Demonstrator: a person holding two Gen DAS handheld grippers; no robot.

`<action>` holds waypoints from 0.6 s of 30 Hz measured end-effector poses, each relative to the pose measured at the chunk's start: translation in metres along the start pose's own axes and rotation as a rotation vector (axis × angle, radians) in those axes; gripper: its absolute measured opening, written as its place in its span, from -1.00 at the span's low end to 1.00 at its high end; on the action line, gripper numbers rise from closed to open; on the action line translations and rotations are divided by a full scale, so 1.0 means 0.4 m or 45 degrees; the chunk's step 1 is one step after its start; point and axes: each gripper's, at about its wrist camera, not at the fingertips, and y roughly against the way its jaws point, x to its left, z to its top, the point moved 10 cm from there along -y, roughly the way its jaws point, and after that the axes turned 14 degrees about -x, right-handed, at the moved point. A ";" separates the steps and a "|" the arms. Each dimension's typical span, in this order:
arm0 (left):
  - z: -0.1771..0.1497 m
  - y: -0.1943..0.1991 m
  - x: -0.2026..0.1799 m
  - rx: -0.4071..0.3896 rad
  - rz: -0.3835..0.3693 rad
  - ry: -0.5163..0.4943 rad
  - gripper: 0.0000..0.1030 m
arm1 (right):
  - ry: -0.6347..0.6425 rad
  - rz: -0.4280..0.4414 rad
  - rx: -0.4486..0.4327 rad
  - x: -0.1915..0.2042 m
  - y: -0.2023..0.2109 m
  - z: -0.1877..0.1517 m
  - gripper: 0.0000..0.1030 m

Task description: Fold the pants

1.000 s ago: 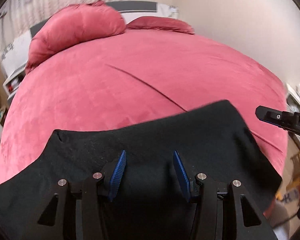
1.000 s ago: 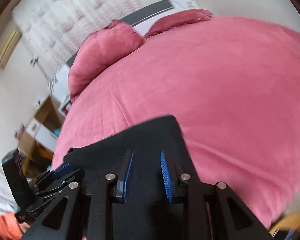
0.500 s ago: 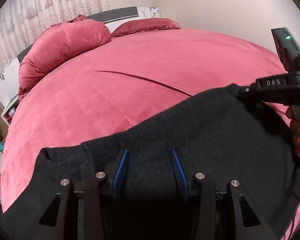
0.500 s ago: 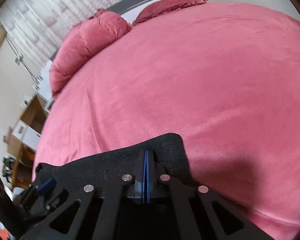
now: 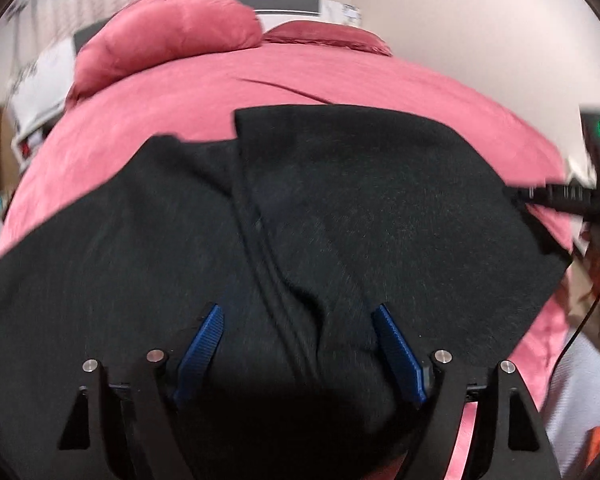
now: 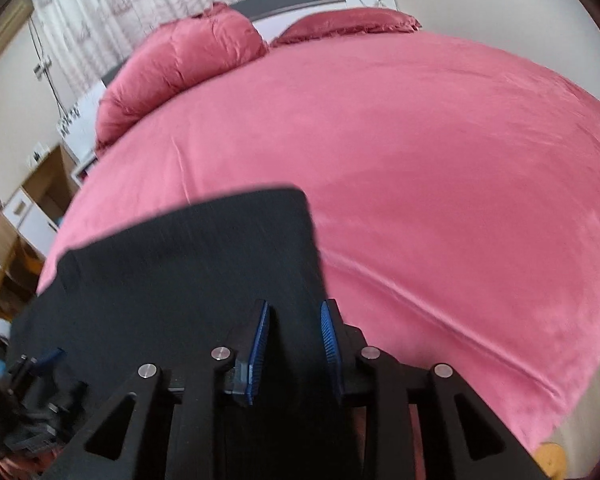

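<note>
My left gripper point(image 5: 298, 344) has just sprung wide apart, and my right gripper point(image 6: 294, 344) has parted slightly. The black pants point(image 5: 340, 208) fill the lower frame on the pink bed point(image 6: 420, 160), lying directly beneath both, seemingly released.

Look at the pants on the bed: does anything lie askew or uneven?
Yes. The pants are not folded flush: the upper layer's edge sits off from the layer beneath, and a ridge of bunched cloth runs between the left gripper's open jaws. The bed looks smooth.
</note>
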 end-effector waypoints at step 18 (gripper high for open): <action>-0.080 0.155 0.117 0.047 0.059 0.181 0.64 | -0.705 0.461 0.117 -0.060 -0.060 -0.054 -0.10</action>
